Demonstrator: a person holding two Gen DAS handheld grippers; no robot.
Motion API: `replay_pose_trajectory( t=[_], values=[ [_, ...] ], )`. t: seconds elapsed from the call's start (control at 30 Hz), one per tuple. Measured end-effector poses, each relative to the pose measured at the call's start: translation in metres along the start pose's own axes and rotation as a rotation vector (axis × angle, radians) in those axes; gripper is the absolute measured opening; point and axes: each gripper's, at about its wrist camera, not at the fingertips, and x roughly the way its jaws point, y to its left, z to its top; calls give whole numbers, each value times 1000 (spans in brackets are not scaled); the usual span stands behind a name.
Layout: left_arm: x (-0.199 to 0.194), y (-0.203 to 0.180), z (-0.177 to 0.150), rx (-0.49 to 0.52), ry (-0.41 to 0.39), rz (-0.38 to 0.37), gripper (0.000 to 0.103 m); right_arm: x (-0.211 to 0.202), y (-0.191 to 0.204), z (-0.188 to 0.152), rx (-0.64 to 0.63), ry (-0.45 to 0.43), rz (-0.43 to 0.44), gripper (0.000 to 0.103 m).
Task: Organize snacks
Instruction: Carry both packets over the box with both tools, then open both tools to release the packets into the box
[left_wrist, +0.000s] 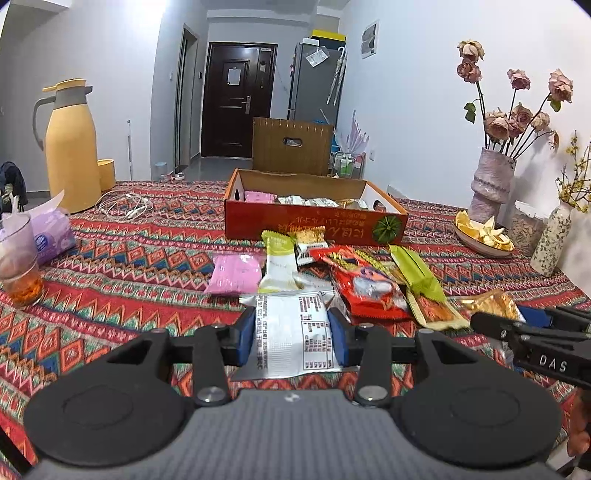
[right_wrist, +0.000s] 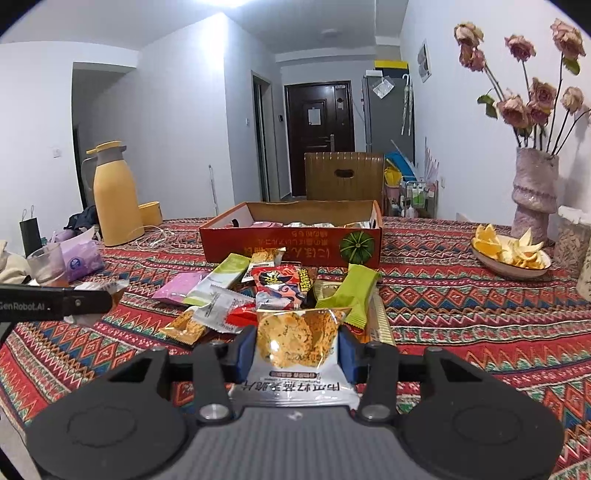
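over the patterned tablecloth (left_wrist: 122, 258), short of the box (left_wrist: 314, 221), left gripper (left_wrist: 297, 334) pinches a white packet (left_wrist: 295, 332) and right gripper (right_wrist: 297, 349) a gold chip packet (right_wrist: 299, 339). both grips are edge-on, so the slick wrappers could slide out before reaching it.

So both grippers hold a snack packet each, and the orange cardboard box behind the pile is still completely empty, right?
Not quite. Each gripper does hold a packet, but the orange cardboard box is not empty: the left wrist view shows a pink packet and silver packets already inside.
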Motion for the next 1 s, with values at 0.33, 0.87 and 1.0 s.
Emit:
replay_pose_trajectory(
  t=[0.33,0.87,1.0],
  values=[
    [78,15,81,64,-71,-41,42,70,-11,66,-31,-40,91,45],
    [279,54,163,31,54,-48,42,295,-29,172,65,82,186,46],
    [312,62,158,25,99,-49,42,343,-26,168,101,157,163,48]
  ],
)
